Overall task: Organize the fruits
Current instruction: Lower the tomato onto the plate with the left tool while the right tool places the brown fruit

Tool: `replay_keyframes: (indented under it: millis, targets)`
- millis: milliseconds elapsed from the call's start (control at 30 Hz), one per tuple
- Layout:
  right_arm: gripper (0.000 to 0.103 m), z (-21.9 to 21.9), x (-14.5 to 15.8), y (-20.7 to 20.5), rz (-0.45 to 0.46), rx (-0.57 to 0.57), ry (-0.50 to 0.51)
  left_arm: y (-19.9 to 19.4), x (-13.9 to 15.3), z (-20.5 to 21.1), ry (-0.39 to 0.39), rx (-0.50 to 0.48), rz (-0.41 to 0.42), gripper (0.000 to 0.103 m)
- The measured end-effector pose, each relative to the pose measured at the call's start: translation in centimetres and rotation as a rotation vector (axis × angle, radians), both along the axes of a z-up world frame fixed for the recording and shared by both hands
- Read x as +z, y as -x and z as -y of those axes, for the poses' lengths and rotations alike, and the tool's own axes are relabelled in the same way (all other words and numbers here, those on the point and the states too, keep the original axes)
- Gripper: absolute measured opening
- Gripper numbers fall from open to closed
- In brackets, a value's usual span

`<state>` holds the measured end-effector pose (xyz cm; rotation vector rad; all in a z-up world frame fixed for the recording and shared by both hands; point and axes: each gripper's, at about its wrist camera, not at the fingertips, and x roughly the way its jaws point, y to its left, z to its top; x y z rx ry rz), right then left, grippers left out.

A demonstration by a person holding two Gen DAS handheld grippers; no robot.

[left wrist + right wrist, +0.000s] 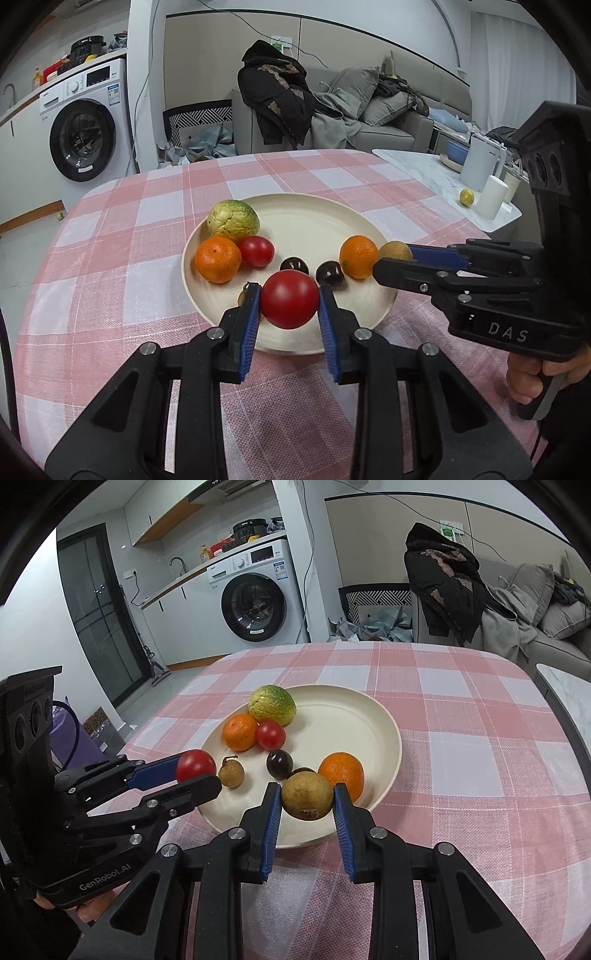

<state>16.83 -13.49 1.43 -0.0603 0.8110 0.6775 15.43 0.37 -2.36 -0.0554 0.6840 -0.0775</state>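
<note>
A cream plate [332, 218] [354, 716] sits on the pink checked tablecloth. My left gripper [289, 300] [199, 775] is shut on a red tomato [289, 298] [195, 764] over the plate's near left edge. My right gripper [307, 797] [391, 258] is shut on a brown-yellow round fruit [307, 794] [395, 252] over the near right edge. On the plate lie a green-yellow fruit [232, 219] [272, 704], two oranges [218, 259] [357, 256], a small tomato [256, 251], two dark plums [294, 265] [330, 275] and a small brown fruit [231, 773].
A white side table [436, 177] at the right holds a white jug [478, 164], a cup [491, 197] and a small yellow fruit [466, 196]. A washing machine [258, 590] and a grey sofa with clothes [332, 107] stand beyond the table.
</note>
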Motion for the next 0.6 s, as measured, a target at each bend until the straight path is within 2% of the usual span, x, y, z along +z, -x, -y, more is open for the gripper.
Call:
replay_keyframes:
  millis: [367,600]
  targets:
    - [0.029,-0.6,-0.9,-0.1,-0.014,0.007,0.022,-1.0,-1.2,0.0,0.015,0.002,-0.032,0.028]
    - [0.029,-1.1,-1.2,0.0,0.001,0.011,0.044,-1.1,-1.2,0.6,-0.018,-0.003,-0.031,0.028]
